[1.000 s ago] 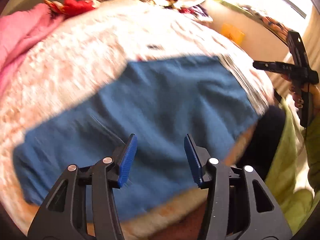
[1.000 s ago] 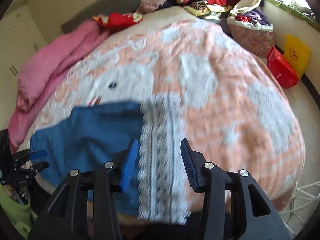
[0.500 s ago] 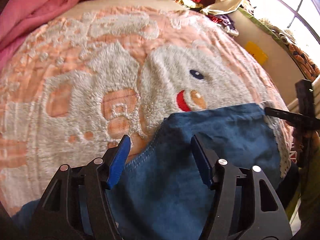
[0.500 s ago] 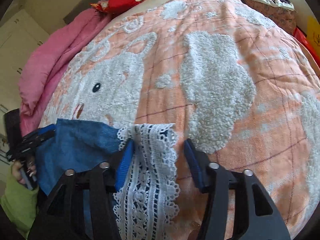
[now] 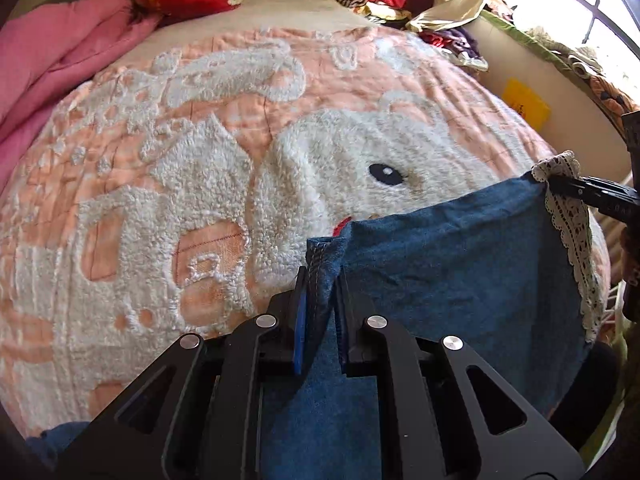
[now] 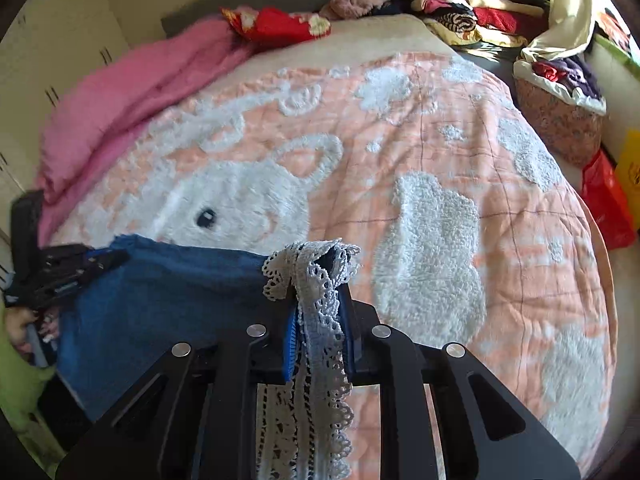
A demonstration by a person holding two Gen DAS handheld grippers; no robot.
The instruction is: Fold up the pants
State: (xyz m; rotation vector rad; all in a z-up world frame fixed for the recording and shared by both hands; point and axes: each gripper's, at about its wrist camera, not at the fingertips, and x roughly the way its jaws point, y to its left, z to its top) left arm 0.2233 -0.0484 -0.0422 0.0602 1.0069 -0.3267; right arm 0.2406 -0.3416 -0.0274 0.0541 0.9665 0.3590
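The pants are blue denim (image 5: 452,264) with a white lace hem (image 5: 572,220), lying at the near edge of a bed. My left gripper (image 5: 320,276) is shut on a stitched corner of the denim. My right gripper (image 6: 318,292) is shut on the white lace hem (image 6: 320,300). The blue denim (image 6: 168,300) stretches between the two grippers. The right gripper also shows at the right edge of the left wrist view (image 5: 560,182), and the left gripper at the left edge of the right wrist view (image 6: 116,258).
The bed carries a peach and white fluffy blanket (image 5: 200,168) with a rabbit face. A pink blanket (image 6: 132,96) lies along the left. Stacks of clothes (image 6: 472,8) sit at the head. A red bag (image 6: 608,200) and a yellow bag (image 5: 526,102) stand beside the bed.
Both grippers were open over the pants. They have closed: the left on the denim corner, the right on the lace hem. The fabric is now lifted and stretched between them.
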